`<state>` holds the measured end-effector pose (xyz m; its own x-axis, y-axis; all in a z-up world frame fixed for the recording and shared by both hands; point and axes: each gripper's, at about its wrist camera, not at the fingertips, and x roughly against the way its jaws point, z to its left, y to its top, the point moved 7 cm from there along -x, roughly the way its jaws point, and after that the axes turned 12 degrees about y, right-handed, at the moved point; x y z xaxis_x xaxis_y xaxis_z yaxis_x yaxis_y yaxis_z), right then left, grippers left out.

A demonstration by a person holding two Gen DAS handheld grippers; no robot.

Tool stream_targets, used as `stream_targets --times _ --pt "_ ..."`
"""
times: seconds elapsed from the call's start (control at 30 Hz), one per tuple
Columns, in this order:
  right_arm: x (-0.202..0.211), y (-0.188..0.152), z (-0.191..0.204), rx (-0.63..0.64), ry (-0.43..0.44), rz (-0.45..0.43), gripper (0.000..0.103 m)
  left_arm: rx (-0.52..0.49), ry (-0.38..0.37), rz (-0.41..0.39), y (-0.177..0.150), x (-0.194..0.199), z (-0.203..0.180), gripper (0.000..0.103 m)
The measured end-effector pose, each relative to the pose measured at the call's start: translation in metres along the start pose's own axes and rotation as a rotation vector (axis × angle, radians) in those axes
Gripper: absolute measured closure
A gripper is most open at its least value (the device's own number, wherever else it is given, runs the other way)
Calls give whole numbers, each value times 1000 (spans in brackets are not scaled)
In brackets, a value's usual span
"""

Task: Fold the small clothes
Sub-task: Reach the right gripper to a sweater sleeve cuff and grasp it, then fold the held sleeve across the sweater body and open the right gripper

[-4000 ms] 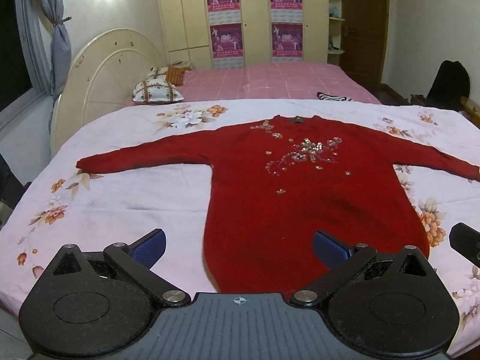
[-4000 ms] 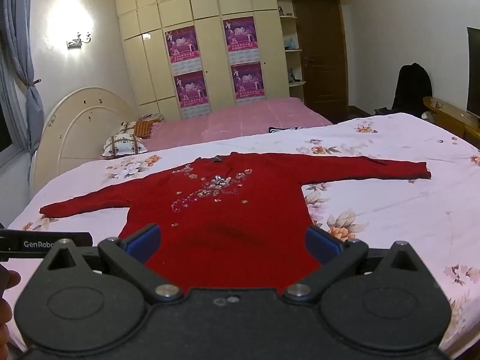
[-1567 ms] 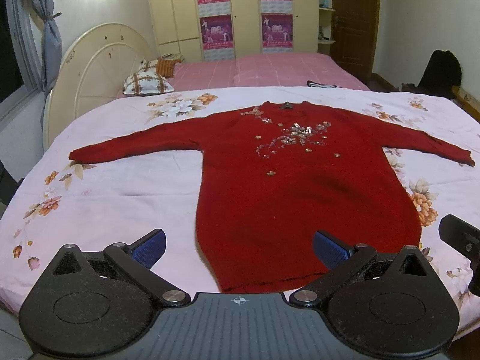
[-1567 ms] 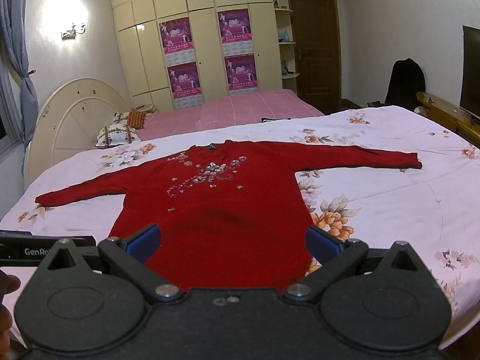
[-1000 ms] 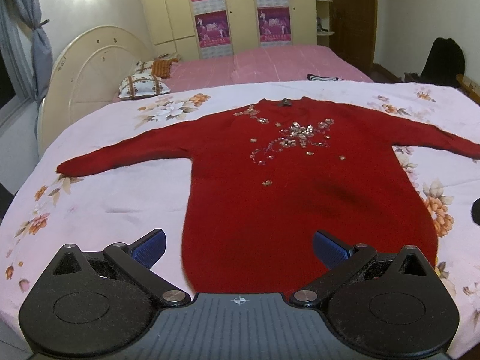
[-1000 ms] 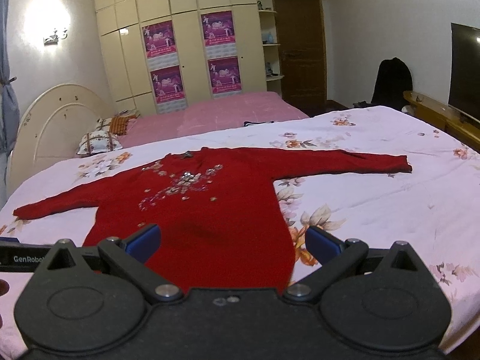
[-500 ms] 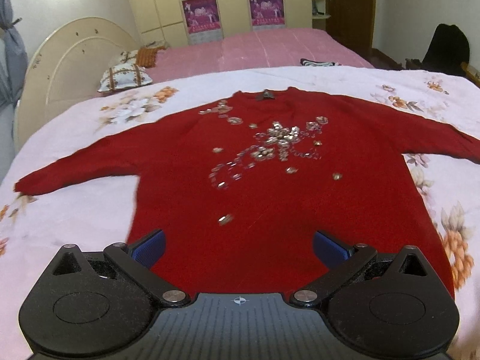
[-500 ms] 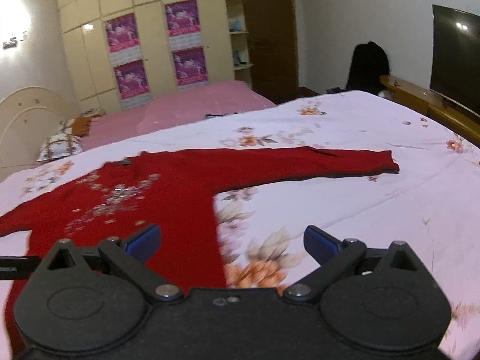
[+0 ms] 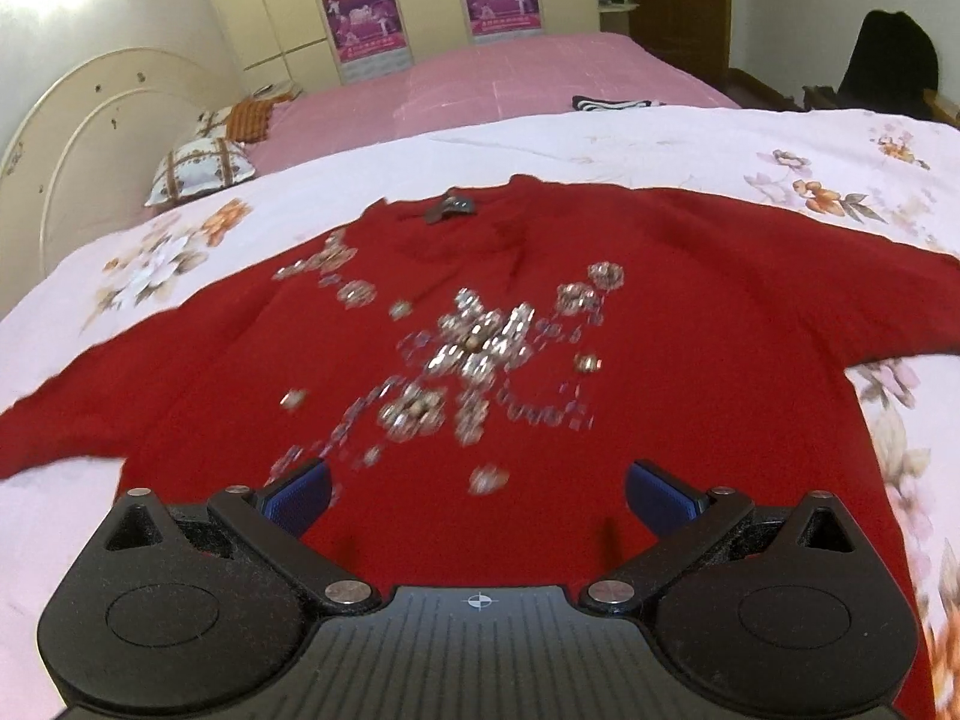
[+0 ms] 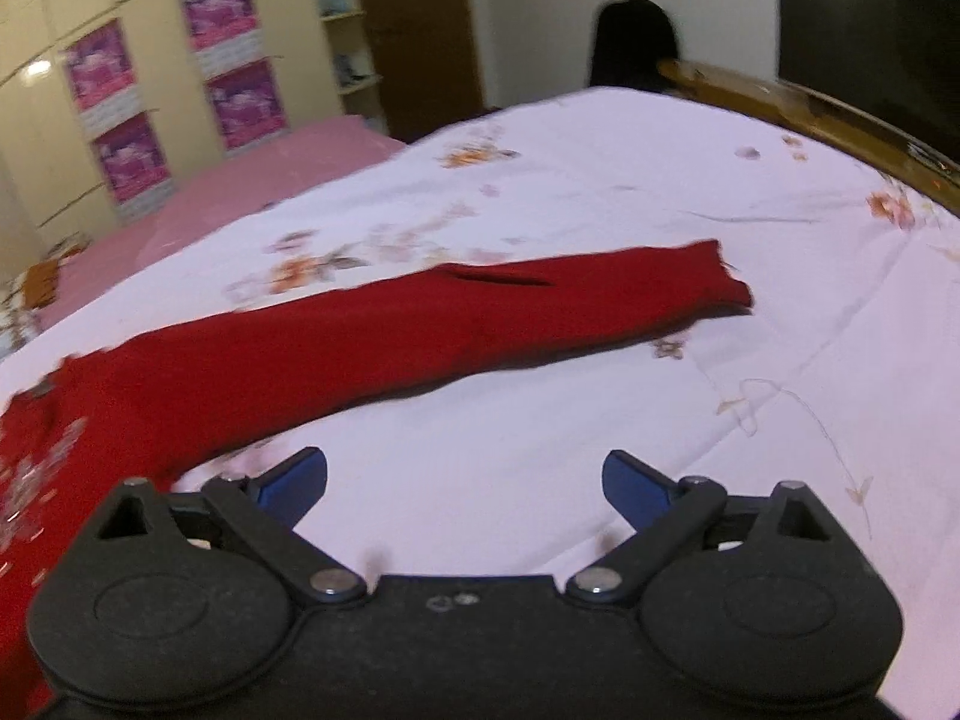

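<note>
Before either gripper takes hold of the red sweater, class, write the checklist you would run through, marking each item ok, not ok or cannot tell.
1. Left gripper open and empty: ok.
2. Right gripper open and empty: ok.
3. Red sweater spread flat, front up, on the floral bedsheet: ok.
4. Right sleeve stretched out straight, cuff in view ahead of the right gripper: ok.
5. Left sleeve cuff in view: not ok, it runs off the left wrist picture's edge.
6. Sequin decoration clear of the left gripper's fingers: cannot tell, some sequins lie close to one finger.
</note>
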<state>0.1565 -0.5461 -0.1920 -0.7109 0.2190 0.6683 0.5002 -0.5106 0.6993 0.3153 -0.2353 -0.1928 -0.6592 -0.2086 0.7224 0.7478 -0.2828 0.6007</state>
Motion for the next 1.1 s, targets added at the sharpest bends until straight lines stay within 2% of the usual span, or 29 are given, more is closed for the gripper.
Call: stream_targets --times 0.07,0.13,0.27,0.4,0.47,0.6,0.67,0.7,0.73,0.8,0.97,1.1 --pt "-12 9 -16 -30 -19 -1 14 0 4 -1 9 -8 -8 0" --pt "-22 17 -35 -83 -31 1 34 1 6 0 15 -14 -11 0" --pt "-38 30 -71 -212 -38 -4 34 4 13 -3 26 -27 -14 0" --pt "-49 44 -98 -282 -59 -38 34 9 18 3 33 -39 -14 0" --pt "-54 50 -109 -310 -64 -53 38 9 23 5 35 -44 -13 0" --pt "-63 63 -123 -327 -89 -79 55 11 39 14 36 -53 -8 0" --pt "-67 68 -129 -332 -101 -93 68 10 44 16 36 -56 -6 0" --pt "-69 70 -130 -323 -108 -97 79 9 45 17 36 -57 -5 0" --pt "-71 72 -131 -311 -110 -97 88 9 42 18 36 -59 -3 0" --pt "-72 75 -129 -294 -107 -100 95 12 36 22 36 -60 1 0" --pt "-62 91 -93 -183 -81 -155 96 47 6 32 37 -63 19 0" --pt "-52 106 -19 -71 54 -192 96 108 -35 30 39 -64 47 0"
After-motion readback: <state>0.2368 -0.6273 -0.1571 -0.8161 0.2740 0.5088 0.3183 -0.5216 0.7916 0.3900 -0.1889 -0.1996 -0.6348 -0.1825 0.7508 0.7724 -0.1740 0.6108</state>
